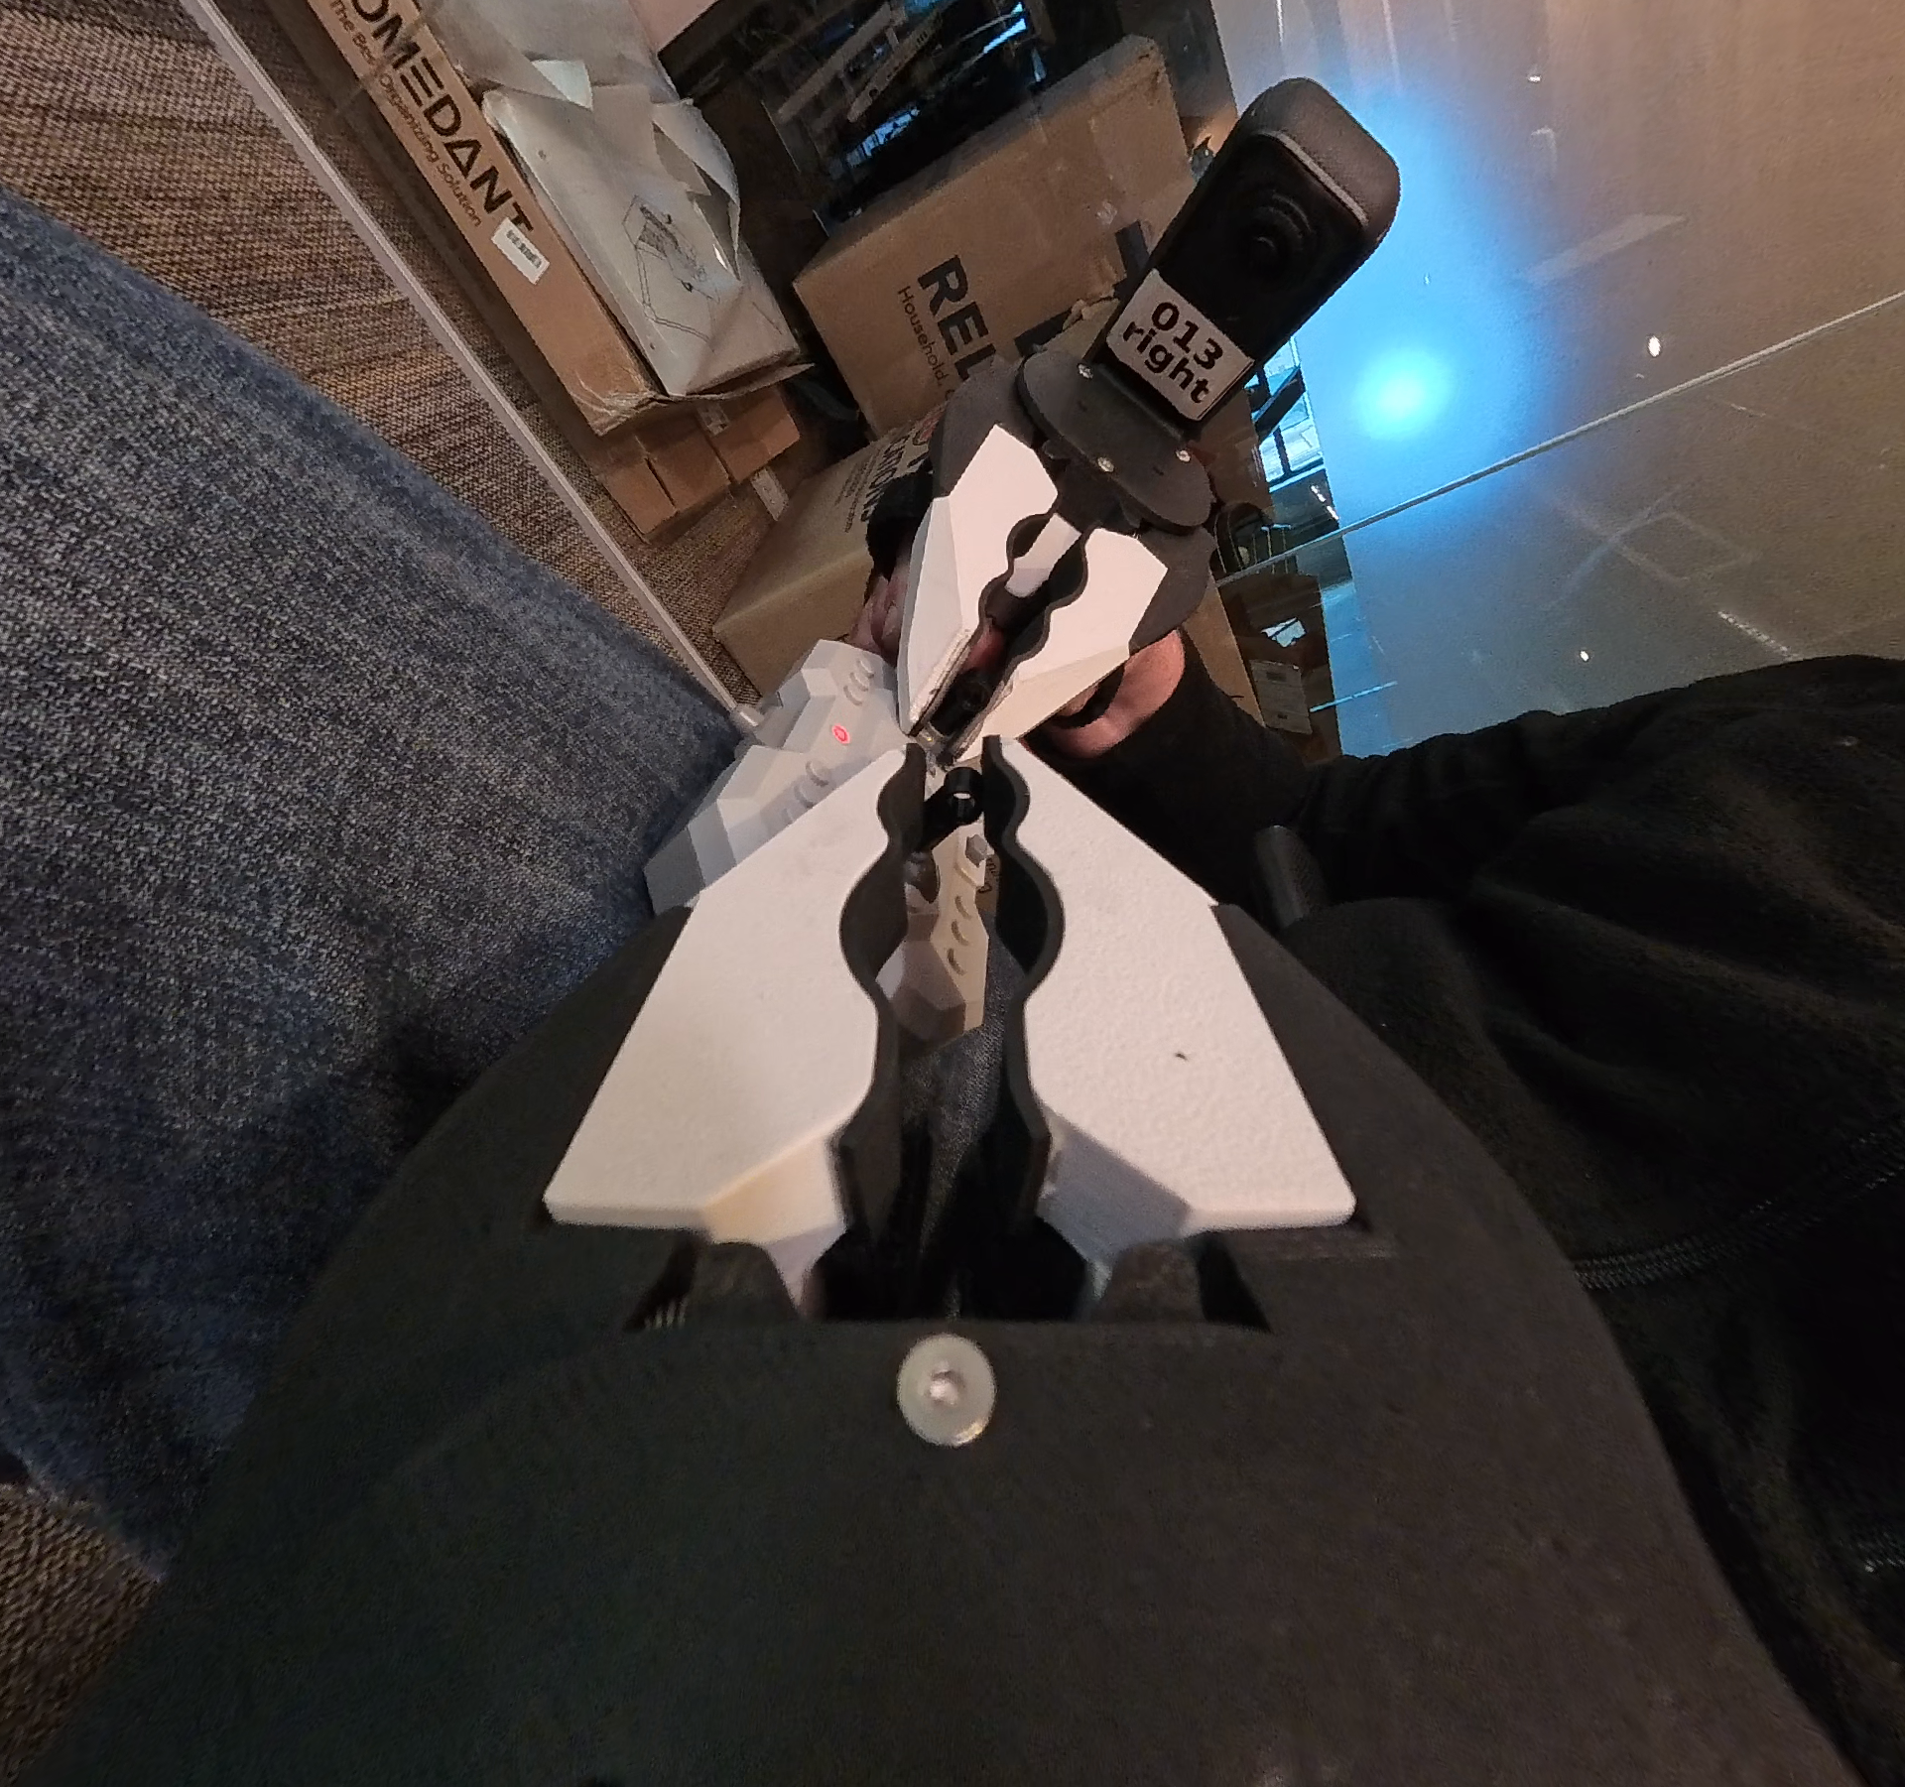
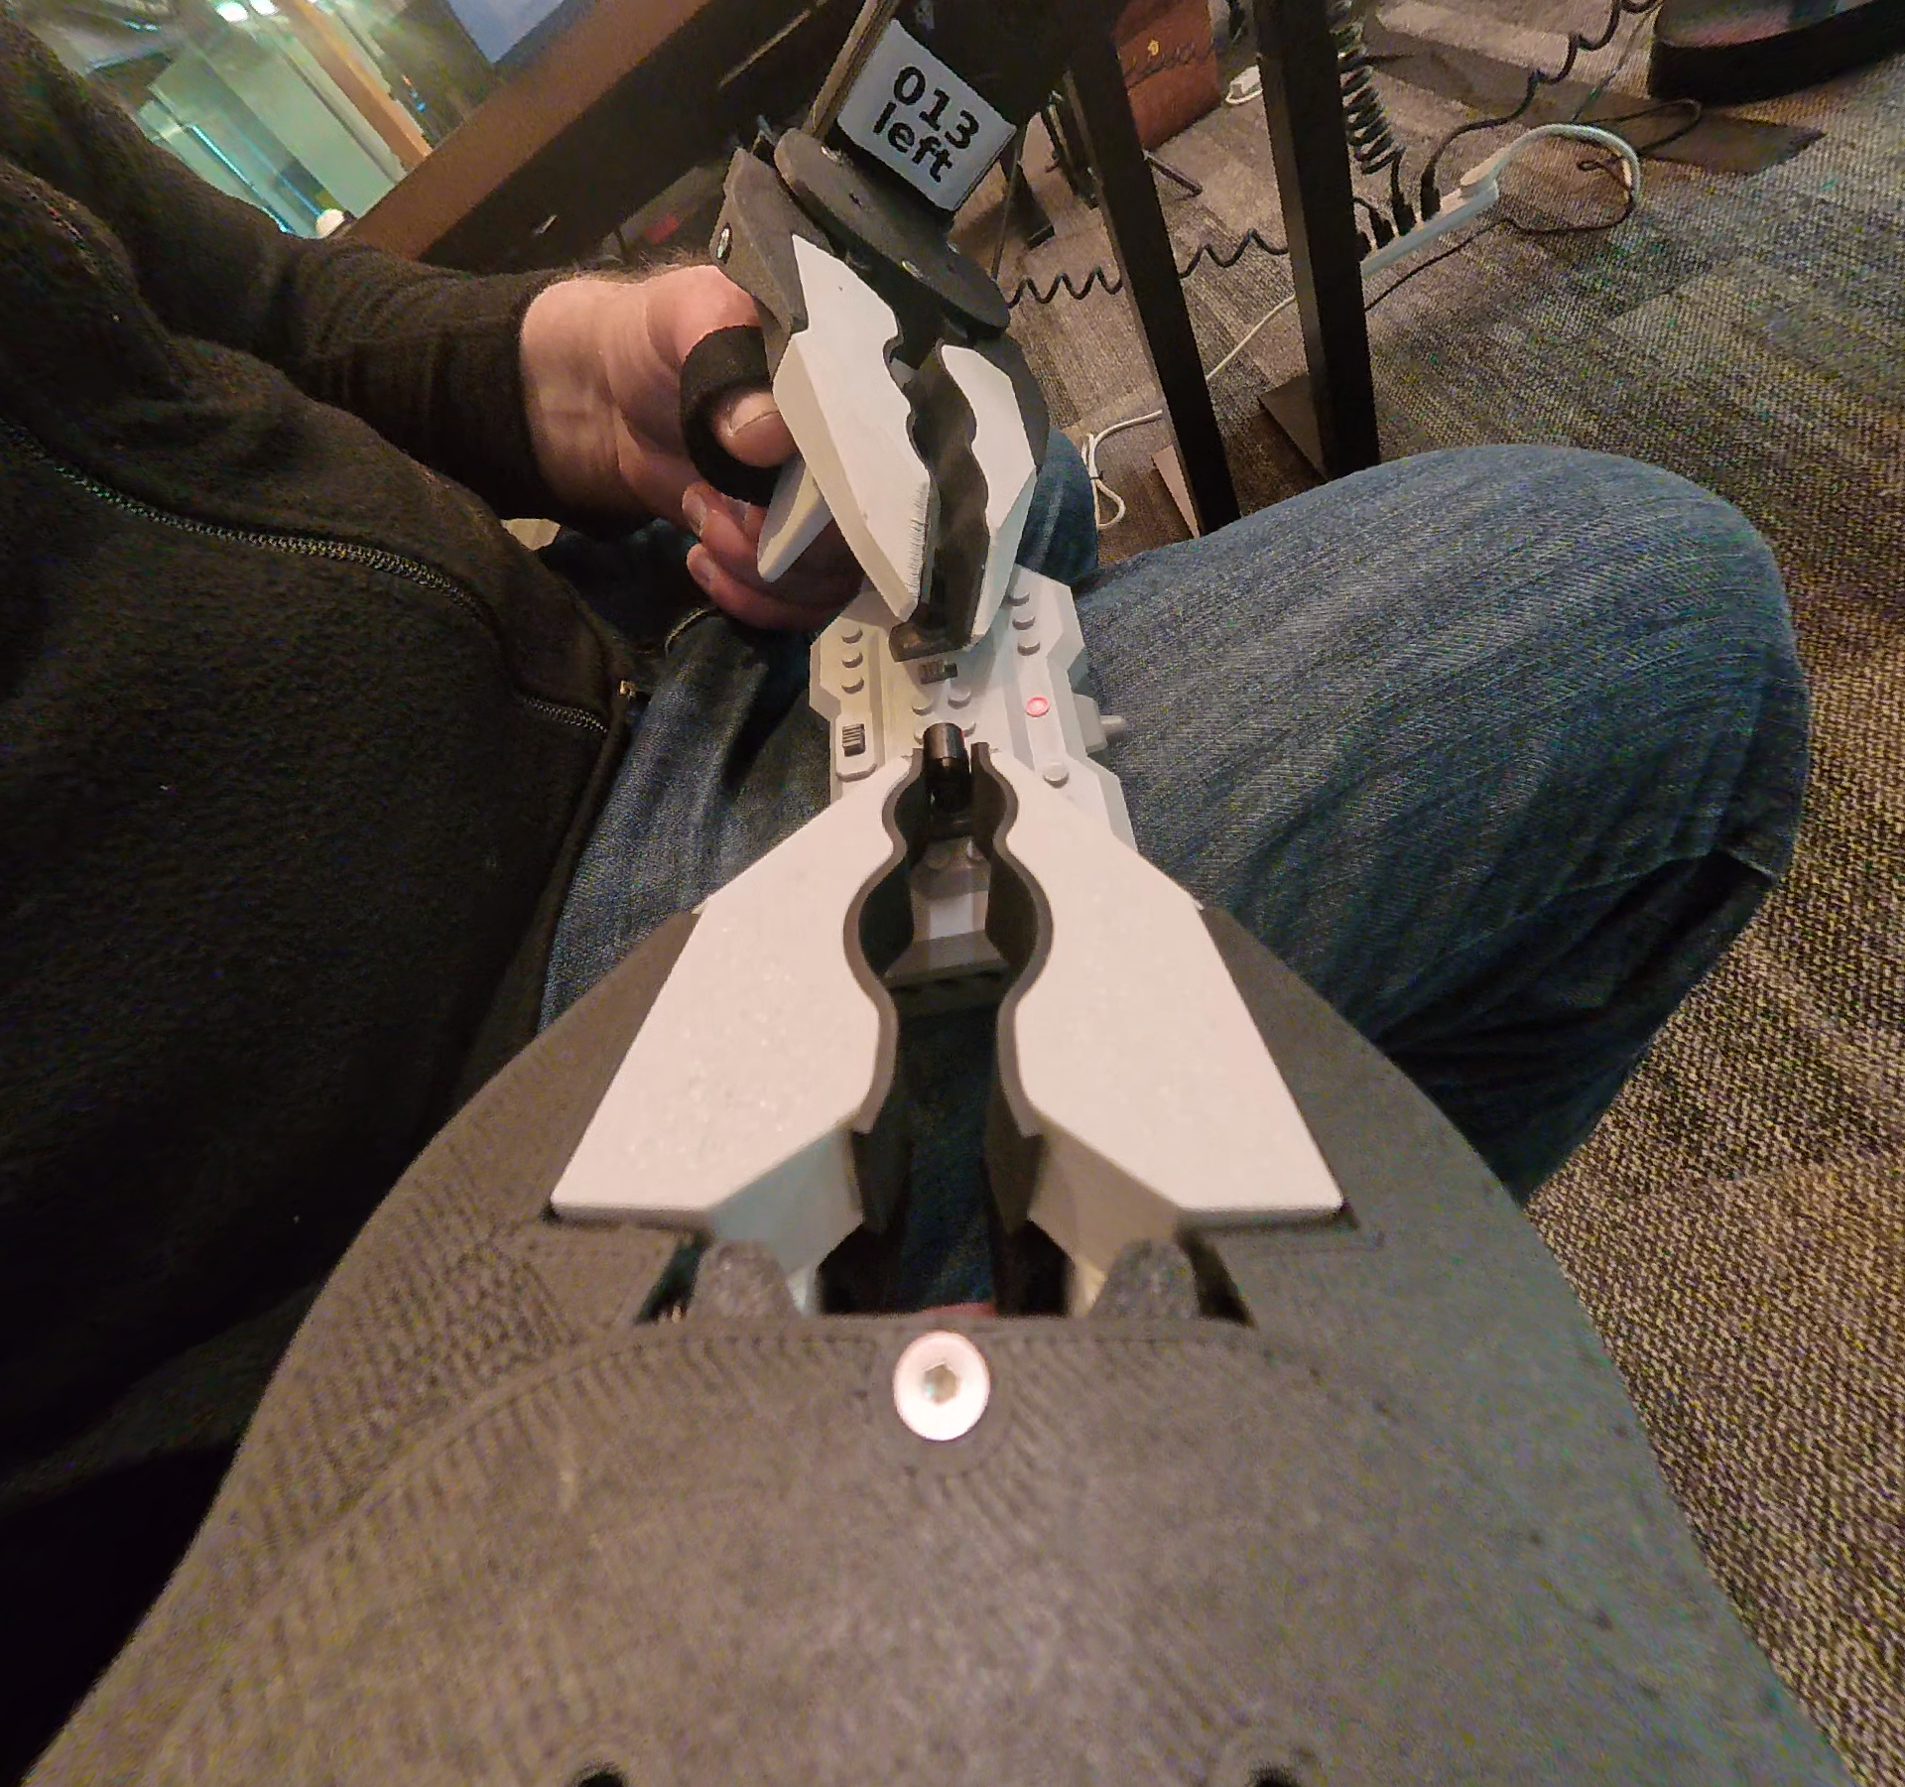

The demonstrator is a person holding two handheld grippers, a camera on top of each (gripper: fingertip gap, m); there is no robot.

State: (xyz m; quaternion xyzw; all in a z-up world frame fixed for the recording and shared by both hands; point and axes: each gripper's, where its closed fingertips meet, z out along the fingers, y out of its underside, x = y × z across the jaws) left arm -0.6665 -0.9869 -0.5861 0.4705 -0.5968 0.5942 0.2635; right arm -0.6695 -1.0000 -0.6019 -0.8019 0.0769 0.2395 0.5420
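A grey toy-brick model (image 2: pixel 1041 696) with a small red stud lies on a seated person's lap; it also shows in the left wrist view (image 1: pixel 814 769). My right gripper (image 2: pixel 943 758) is closed on a small black peg (image 2: pixel 943 740) standing on the model's top. My left gripper (image 2: pixel 928 626), held in a hand (image 2: pixel 619 397), points down at the model just beyond, closed on a small dark piece (image 2: pixel 915 643). In the left wrist view my left gripper (image 1: pixel 948 777) pinches a black peg (image 1: pixel 956 801), and the right gripper (image 1: pixel 933 722) meets it tip to tip.
Blue-jeaned legs (image 2: pixel 1443 707) and a black fleece jacket (image 2: pixel 258 707) lie under and beside the model. A blue upholstered seat (image 1: pixel 258 707) is at the left. Cardboard boxes (image 1: pixel 990 222) stand behind. Black table legs (image 2: pixel 1309 191), a power strip (image 2: pixel 1443 202) and cables stand on the carpet. Between my left fingertips and the blue upholstered seat (image 1: pixel 258 707) there is roughly 9 cm.
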